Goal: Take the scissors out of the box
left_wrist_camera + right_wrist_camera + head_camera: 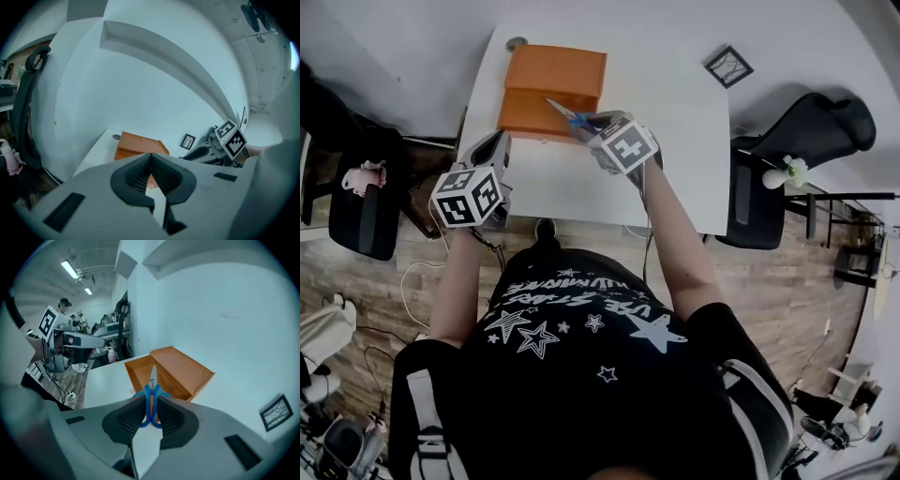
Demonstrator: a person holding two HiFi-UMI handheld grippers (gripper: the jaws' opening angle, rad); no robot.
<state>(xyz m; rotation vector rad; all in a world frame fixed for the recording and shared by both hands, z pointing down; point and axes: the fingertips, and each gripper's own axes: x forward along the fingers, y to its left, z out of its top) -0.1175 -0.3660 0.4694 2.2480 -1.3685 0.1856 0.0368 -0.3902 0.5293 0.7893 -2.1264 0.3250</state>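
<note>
An open orange box with its lid folded back lies at the far side of the white table. My right gripper is shut on the blue handles of the scissors, whose silver blades point up toward the box. In the head view the scissors hang in the air over the box's front edge, held by the right gripper. My left gripper hovers at the table's left front corner, shut and empty; its view shows the jaws meeting at the tips, with the box beyond.
A small black-framed picture lies on the table at the far right. A round grey cap sits at the far left corner. Black office chairs stand left and right of the table.
</note>
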